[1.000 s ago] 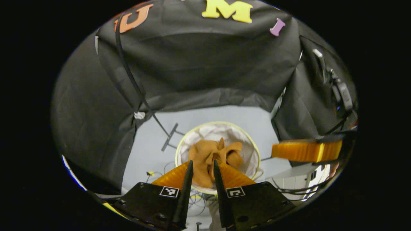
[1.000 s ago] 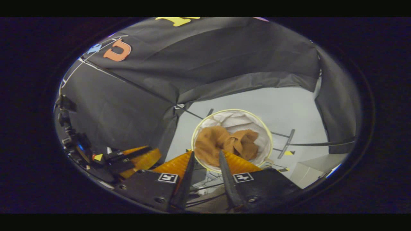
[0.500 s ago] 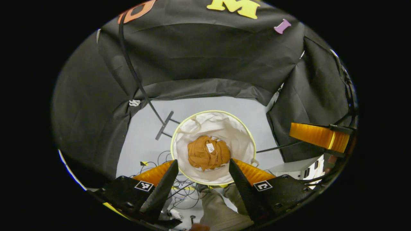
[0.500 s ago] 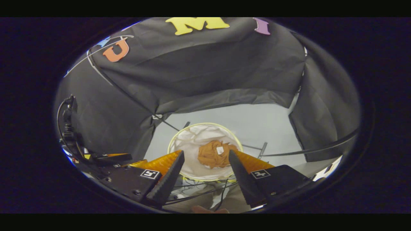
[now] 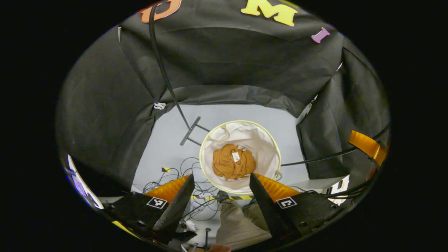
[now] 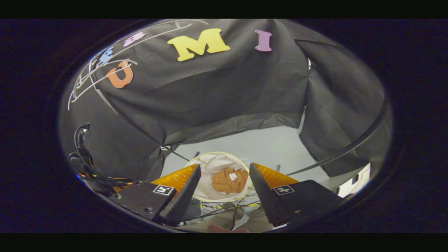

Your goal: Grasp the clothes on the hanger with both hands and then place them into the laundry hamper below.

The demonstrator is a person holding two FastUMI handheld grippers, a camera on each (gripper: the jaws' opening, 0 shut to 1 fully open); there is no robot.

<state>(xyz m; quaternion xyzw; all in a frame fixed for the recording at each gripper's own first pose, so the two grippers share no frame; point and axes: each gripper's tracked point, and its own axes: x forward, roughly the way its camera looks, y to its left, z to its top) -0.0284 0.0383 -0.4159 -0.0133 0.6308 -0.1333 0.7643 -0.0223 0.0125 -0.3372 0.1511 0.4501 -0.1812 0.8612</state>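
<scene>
Orange clothes [image 5: 233,162] with small unreadable tag in hamper [image 5: 266,143], both grippers [image 5: 221,180] [image 6: 224,170] spread wide, empty

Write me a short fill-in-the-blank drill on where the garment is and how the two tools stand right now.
1. The orange garment lies bunched inside the round ____.
2. The fingers of the left tool are ____, with nothing between them.
3. The right tool holds ____.
4. The hamper stands on the pale ____ beside loose cables.

Missing words: hamper; open; nothing; floor
</scene>
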